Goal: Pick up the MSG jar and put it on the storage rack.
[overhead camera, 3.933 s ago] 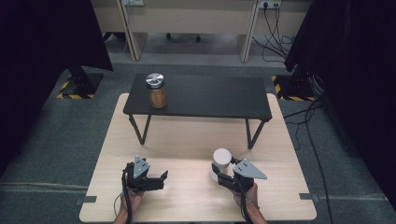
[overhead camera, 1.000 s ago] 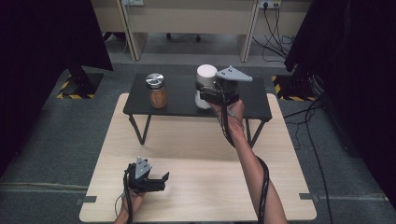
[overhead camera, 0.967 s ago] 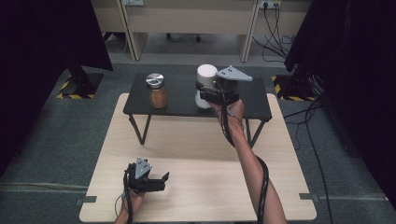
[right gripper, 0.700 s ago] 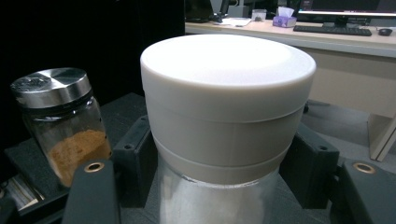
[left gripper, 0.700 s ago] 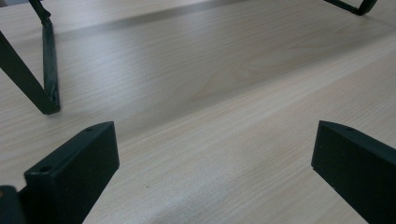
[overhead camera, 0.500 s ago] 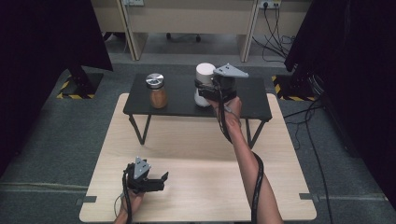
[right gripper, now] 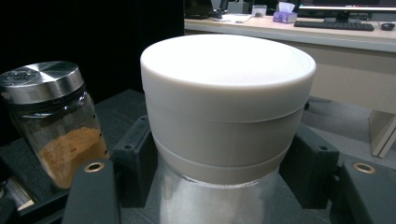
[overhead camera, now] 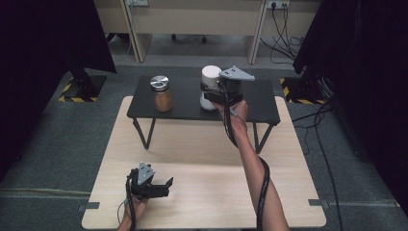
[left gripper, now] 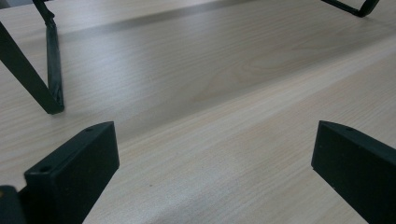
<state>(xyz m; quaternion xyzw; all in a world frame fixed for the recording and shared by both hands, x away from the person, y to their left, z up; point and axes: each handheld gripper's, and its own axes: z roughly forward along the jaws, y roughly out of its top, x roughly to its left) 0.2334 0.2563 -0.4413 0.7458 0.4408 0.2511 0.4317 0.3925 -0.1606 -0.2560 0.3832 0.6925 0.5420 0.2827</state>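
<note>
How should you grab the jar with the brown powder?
Grip the brown jar on its glass sides, just under the metal lid. It stands upright on the black table, so come in level from the front. The white jar stands apart to its right.

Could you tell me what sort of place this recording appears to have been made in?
Probably an office turned into a lab or recording space. Black curtains flank a wooden table, cables run to wall sockets behind, and a desk with a keyboard and tissue box stands in the background.

White-lidded jar, silver-lidded jar of orange-brown powder, black shelf.
</note>
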